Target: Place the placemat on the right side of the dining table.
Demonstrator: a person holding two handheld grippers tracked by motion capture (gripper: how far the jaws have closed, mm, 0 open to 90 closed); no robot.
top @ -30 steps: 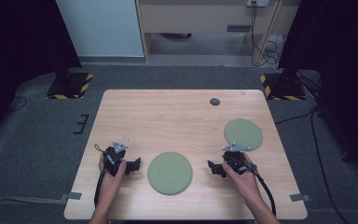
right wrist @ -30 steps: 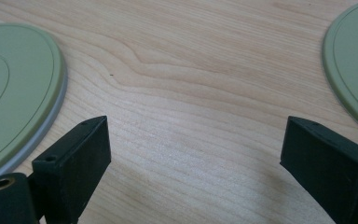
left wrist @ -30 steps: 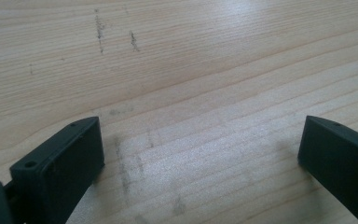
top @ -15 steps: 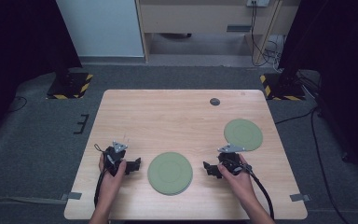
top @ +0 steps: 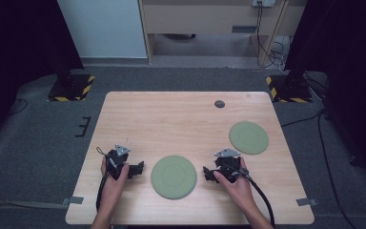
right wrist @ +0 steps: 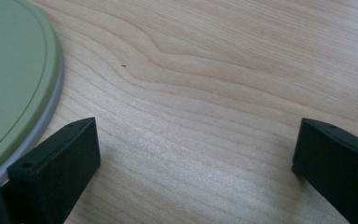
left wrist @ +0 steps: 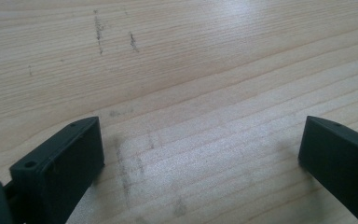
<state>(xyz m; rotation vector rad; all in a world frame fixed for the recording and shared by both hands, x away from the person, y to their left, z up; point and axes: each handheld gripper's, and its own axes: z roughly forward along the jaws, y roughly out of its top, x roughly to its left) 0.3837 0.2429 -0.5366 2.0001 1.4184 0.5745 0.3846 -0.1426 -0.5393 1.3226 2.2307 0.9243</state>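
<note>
A large green plate (top: 173, 176) lies flat near the front middle of the wooden table (top: 171, 119), and its rim shows at the left of the right gripper view (right wrist: 9, 84). A smaller green plate (top: 249, 137) lies farther back at the right. My left gripper (top: 139, 168) rests left of the large plate, jaws open over bare wood (left wrist: 200, 135). My right gripper (top: 208, 174) sits just right of the large plate. Its jaws have just been opening and stand open (right wrist: 196, 135) with nothing between them; its left jaw is beside the plate's rim.
A small dark round disc (top: 219, 104) lies near the table's far edge. Stand bases with yellow-black stripes (top: 71, 88) sit on the grey floor at both far corners. A cable (top: 262, 200) trails from the right gripper across the front right of the table.
My right gripper has slid left, closer to the large green plate. The left gripper and both plates have stayed where they were.
</note>
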